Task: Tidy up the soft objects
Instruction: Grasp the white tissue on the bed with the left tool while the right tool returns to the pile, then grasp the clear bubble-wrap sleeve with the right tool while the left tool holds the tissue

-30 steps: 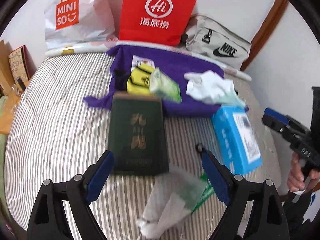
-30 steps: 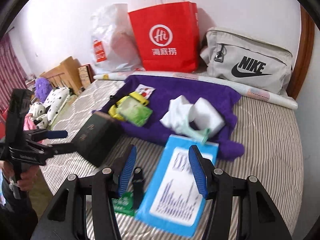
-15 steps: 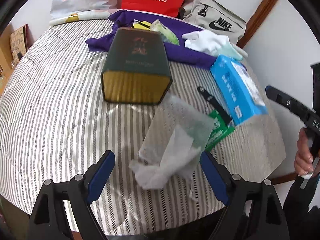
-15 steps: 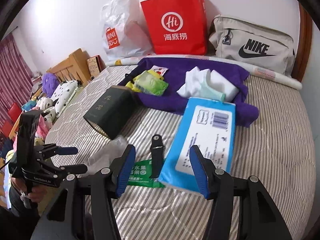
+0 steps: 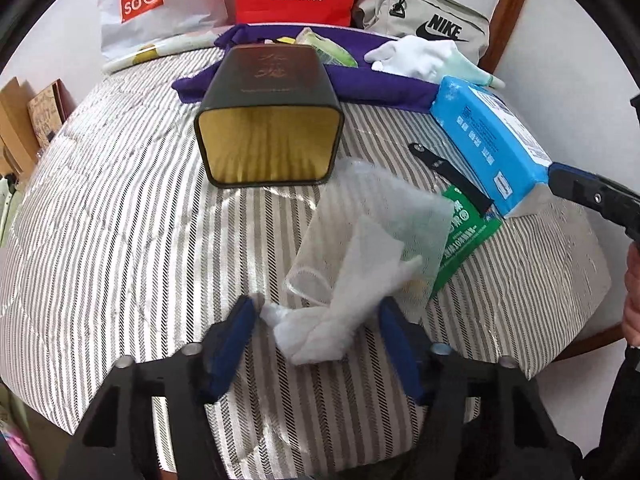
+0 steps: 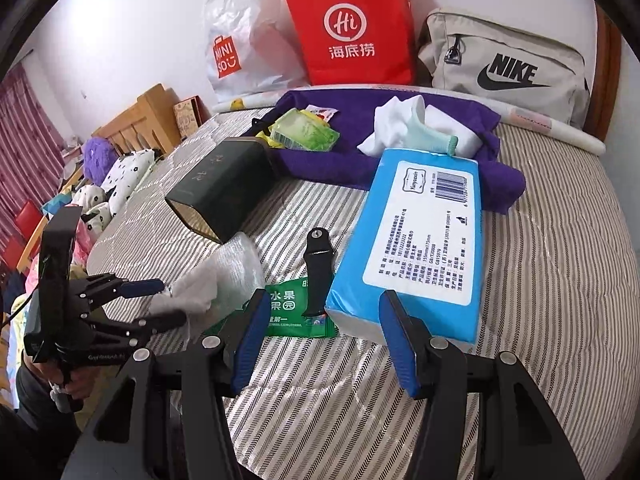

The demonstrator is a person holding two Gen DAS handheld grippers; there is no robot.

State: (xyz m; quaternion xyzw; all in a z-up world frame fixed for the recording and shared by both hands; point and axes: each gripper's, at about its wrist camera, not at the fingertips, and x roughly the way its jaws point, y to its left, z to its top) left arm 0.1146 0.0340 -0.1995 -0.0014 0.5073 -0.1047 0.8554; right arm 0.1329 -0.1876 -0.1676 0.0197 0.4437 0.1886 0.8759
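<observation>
A crumpled white tissue in a clear plastic bag [image 5: 352,280] lies on the striped bed near its front edge. My left gripper [image 5: 320,316] is open with its blue fingers either side of the tissue's near end; it also shows in the right wrist view [image 6: 160,300]. My right gripper [image 6: 326,320] is open and empty, just in front of a blue tissue pack [image 6: 420,248] and a green wipes packet [image 6: 296,308]. White and mint socks [image 6: 412,128] and a green packet [image 6: 304,134] lie on a purple towel [image 6: 352,160].
A dark green tin [image 5: 272,112] lies on its side mid-bed. A black strap [image 6: 318,268] lies beside the blue pack. A red paper bag [image 6: 352,28], a white Miniso bag [image 6: 240,48] and a grey Nike bag [image 6: 508,64] stand along the wall.
My left gripper has pulled back and down to the tissue bag, and its fingers have narrowed around it. My right gripper has drawn back from the blue pack.
</observation>
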